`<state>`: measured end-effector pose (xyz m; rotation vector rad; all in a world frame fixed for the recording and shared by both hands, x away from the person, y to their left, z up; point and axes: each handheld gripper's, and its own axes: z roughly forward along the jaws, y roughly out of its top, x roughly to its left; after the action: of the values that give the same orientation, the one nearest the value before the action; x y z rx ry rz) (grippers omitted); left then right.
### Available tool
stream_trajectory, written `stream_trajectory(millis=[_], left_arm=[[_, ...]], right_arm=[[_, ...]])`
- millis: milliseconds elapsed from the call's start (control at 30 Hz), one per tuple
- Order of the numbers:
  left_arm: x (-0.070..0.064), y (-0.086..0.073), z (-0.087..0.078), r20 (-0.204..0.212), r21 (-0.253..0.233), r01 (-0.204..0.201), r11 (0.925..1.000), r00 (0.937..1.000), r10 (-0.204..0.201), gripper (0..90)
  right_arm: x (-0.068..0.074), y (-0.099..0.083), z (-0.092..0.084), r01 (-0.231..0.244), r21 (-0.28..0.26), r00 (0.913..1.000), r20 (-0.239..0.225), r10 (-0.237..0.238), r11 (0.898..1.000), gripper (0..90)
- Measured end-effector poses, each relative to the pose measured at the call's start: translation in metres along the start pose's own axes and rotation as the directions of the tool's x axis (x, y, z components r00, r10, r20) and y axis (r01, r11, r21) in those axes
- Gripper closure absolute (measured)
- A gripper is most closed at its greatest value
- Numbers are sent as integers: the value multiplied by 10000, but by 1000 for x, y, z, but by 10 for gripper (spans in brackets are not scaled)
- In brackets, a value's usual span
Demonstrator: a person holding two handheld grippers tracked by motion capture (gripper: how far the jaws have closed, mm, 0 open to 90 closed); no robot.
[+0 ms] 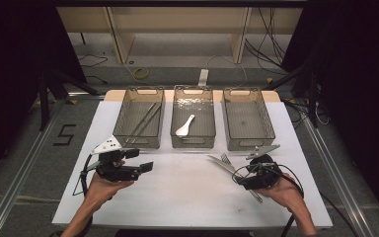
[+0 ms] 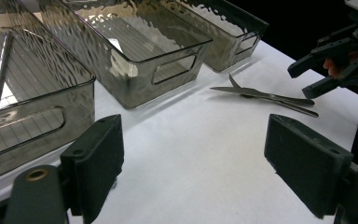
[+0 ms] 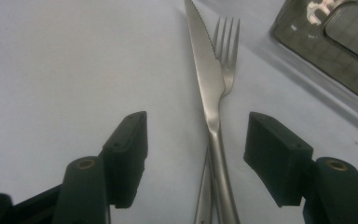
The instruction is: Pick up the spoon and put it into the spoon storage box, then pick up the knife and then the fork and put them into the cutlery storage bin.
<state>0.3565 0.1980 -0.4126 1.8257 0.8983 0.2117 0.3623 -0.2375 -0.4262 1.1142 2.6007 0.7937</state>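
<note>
A steel knife (image 1: 220, 163) and a fork (image 1: 225, 158) lie crossed on the white table (image 1: 177, 192), in front of the right-hand bin. My right gripper (image 1: 244, 178) is over their handles. In the right gripper view the knife (image 3: 209, 84) runs up between the jaws of the right gripper (image 3: 198, 137) with the fork (image 3: 227, 42) just beside it. The pads stand apart on either side, touching neither. My left gripper (image 1: 140, 160) rests at the left of the table, open, and in its own view the left gripper (image 2: 191, 158) has nothing between its pads.
Three smoky clear bins stand in a row at the back. The left bin (image 1: 120, 118) holds thin metal sticks (image 1: 145, 121), the middle bin (image 1: 193, 144) a white spoon (image 1: 185, 127), and the right bin (image 1: 249, 145) looks bare. Cables and shelving lie beyond the table.
</note>
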Motion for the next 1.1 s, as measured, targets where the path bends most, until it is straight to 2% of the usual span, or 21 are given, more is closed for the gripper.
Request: stream_trajectory(millis=[100,333,667,800,967,1000,1100], left_arm=[[-2,-1,-1,18,-65,-9,10000,10000,9,194],[-6,-3,-5,81,-297,-42,9995,10000,45,194],[-7,-5,-8,-9,-424,-105,9990,9999,104,194],[-7,-5,-7,-32,-417,-97,9991,9999,96,194],[-8,-6,-6,-79,-351,-196,9992,9998,193,194],[-8,-6,-6,-76,-352,-195,9992,9998,193,194],[-9,-6,-6,-68,-359,-232,9991,9997,230,194]], right_arm=[[-1,1,4,-56,414,10000,38,54,9991,423],[-1,4,12,45,983,10000,55,-51,9951,443],[-7,7,18,29,1435,10000,79,-41,9896,491],[-8,8,21,-19,1752,10000,-87,35,9845,506],[-9,10,26,88,2055,9999,-106,-68,9786,519],[-9,10,27,15,2155,10000,36,-23,9765,523],[-11,11,28,-33,2232,10000,14,30,9748,546]])
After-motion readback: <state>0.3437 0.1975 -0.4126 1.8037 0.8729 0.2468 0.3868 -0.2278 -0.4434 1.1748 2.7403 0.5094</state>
